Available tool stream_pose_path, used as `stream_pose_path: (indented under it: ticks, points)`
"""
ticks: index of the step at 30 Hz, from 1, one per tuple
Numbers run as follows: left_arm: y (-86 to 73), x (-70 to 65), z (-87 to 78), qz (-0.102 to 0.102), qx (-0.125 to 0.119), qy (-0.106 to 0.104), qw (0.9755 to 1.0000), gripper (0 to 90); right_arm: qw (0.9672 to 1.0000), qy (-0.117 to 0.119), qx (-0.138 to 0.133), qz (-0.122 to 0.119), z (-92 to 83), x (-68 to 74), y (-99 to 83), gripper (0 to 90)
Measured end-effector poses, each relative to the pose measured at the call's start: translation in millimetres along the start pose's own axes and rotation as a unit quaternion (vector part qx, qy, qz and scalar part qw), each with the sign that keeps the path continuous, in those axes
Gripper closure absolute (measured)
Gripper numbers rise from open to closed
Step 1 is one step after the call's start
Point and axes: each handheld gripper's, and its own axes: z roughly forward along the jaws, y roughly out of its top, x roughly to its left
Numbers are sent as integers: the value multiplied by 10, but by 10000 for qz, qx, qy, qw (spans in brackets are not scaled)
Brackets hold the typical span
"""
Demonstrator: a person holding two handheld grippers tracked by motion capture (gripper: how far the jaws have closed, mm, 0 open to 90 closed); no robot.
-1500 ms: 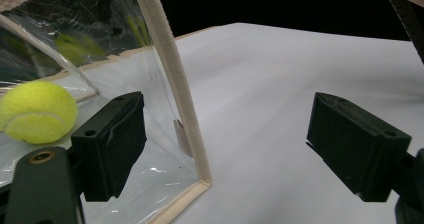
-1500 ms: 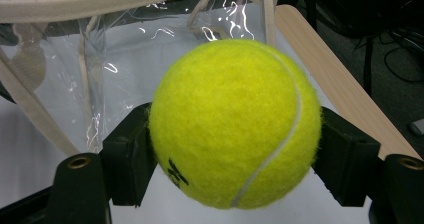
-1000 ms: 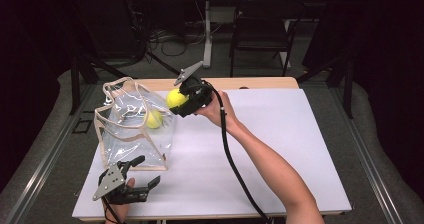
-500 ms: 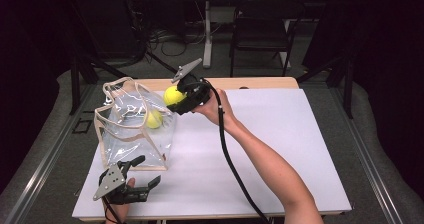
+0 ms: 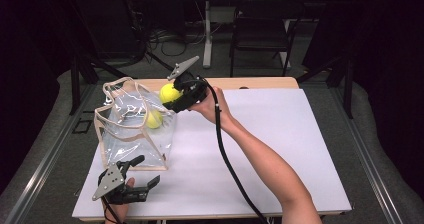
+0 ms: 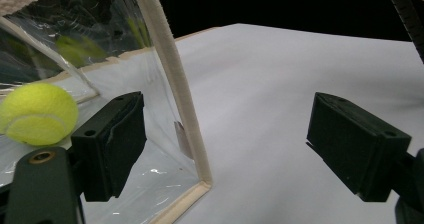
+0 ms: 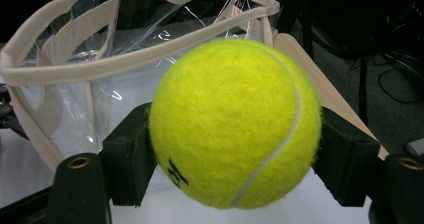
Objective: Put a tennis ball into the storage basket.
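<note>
Jaws of the right gripper are clamped on a tennis ball, held above the clear bag's rim at upper centre. A second ball is seen inside the bag. At lower left, the left gripper is spread wide, empty.

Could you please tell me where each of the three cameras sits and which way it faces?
High view: above the table's near side, facing forward and down; forearms, left gripper, right gripper.
Left gripper view: faces the clear bag between open jaws.
Right gripper view: faces its held tennis ball.
All show the bag.
</note>
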Motion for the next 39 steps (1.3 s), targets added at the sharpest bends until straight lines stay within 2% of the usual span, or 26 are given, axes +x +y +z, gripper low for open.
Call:
stream_pose_path:
  ticks: [20, 39]
  points:
    - [0, 1, 7, 1, -5, -23, 10000, 156, 9996, -5, -267, -8, 18, 64, 66, 264]
    - [1, 18, -17, -10, -25, 8, 10000, 156, 9995, 0, -313, -86, 37, 105, 180, 264]
